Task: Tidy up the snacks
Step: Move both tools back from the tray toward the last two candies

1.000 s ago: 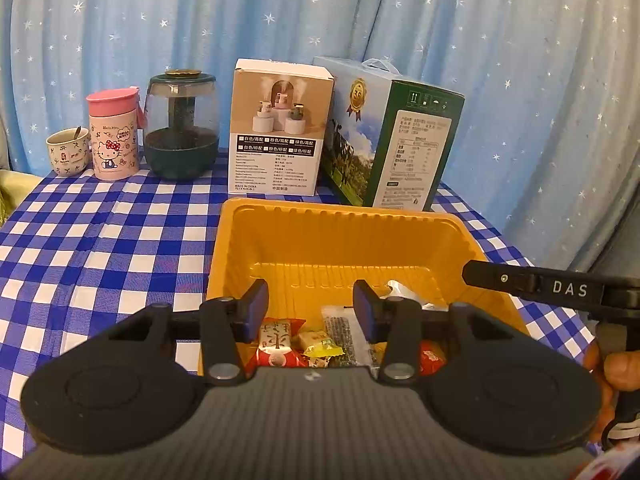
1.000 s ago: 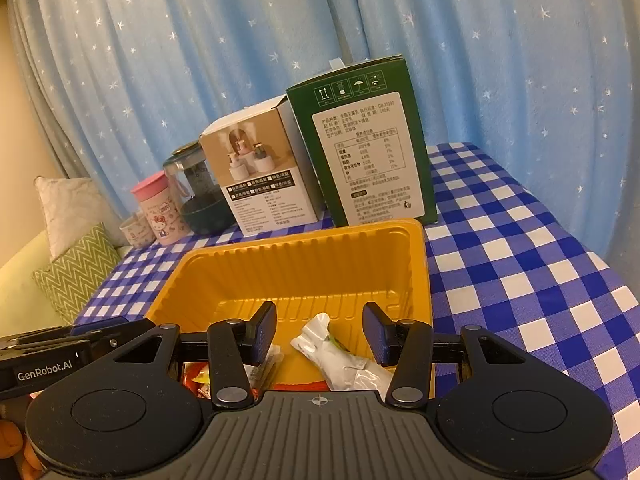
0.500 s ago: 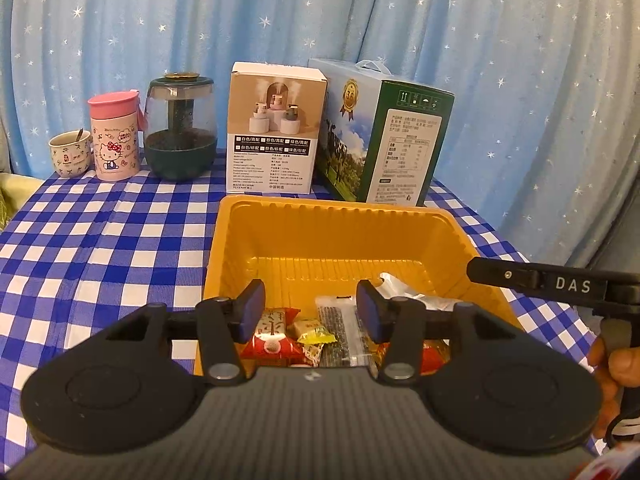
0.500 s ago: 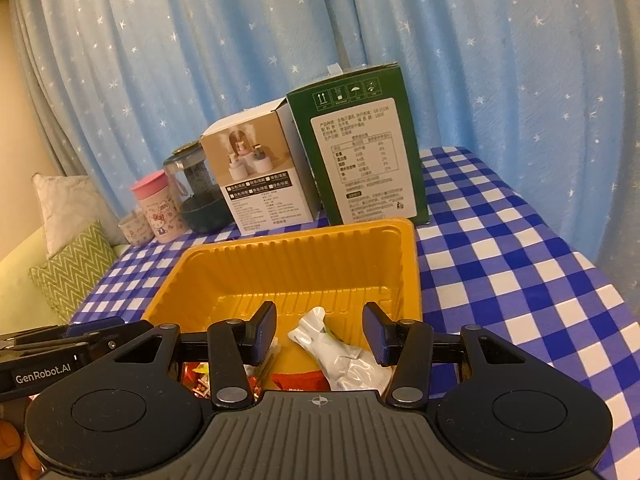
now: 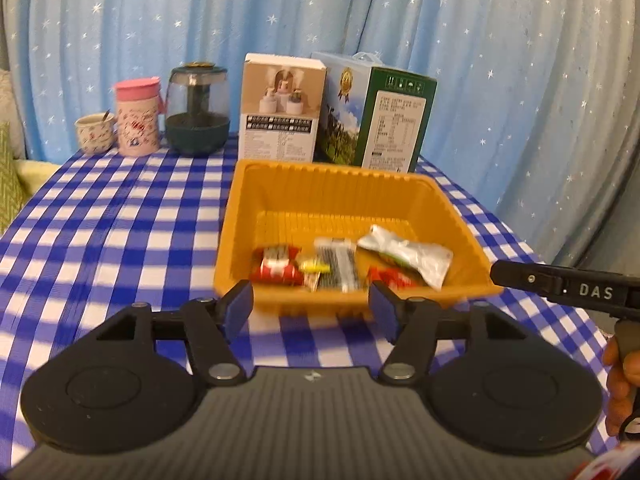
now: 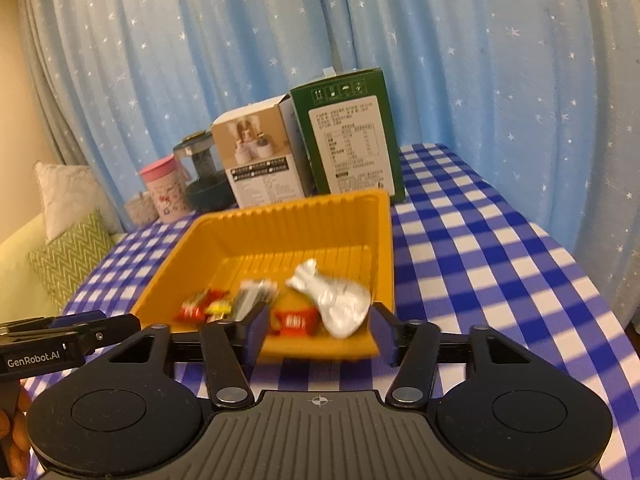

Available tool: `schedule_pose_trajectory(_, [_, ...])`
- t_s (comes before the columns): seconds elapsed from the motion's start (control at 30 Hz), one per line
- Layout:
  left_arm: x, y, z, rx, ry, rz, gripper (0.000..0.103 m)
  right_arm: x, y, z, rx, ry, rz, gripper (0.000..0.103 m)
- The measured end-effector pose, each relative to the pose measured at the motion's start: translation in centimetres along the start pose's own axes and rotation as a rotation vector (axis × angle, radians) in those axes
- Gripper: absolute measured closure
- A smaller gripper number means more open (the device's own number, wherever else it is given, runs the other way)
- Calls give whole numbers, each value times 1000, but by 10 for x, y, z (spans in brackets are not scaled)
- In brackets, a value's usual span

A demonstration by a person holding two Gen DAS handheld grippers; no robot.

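Snacks [image 5: 344, 264] lie in near part of orange tray [image 5: 332, 184] on checked tablecloth [image 5: 120, 220]. Left gripper [image 5: 311, 312] jaws apart, empty, just short of tray's near rim. Right gripper [image 6: 316, 330] jaws apart, empty, at near rim. Silver packet [image 6: 336, 298] right of red ones. Boxes [image 5: 280, 112] behind tray, far side.

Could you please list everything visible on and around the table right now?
tray: 1, orange, table centre
snacks: several in the tray's near end, among them a silver pouch, red packets, a yellow candy
white box: 1, behind tray
green box: 1, right of white box
teapot: 1, glass and dark green, left of white box
tumbler: 1, pink-lidded, left of teapot
cup: 1, white, far left
tablecloth: blue-white check
curtain: blue, starred
pillows: 2, left of table
left gripper: open, empty
right gripper: open, empty
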State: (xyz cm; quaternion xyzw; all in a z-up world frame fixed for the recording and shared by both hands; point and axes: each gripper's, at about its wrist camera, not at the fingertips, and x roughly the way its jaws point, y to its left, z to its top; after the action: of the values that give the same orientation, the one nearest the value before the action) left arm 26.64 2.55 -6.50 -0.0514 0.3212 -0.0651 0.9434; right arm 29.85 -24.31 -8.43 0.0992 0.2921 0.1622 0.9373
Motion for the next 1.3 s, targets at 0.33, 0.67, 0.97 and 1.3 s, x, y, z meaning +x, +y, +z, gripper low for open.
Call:
schedule_pose_trajectory(0.33, [-45,13,-57,-22,55,44,36,-37,20,-60,-46,88,16,34])
schedule_pose_trajectory(0.67, [-78,23,-100,-25,113,77,35,-56,44,-110,-150,166,60,34])
schedule_pose_trajectory(0.97, [-76,25,-102,22,129,108,35,-48,71,-131,-305,176,129,34])
schedule_pose_trajectory(1.3, [-65,24,-102,57,104,102,35,-15,88,-139,-467,195,155,44])
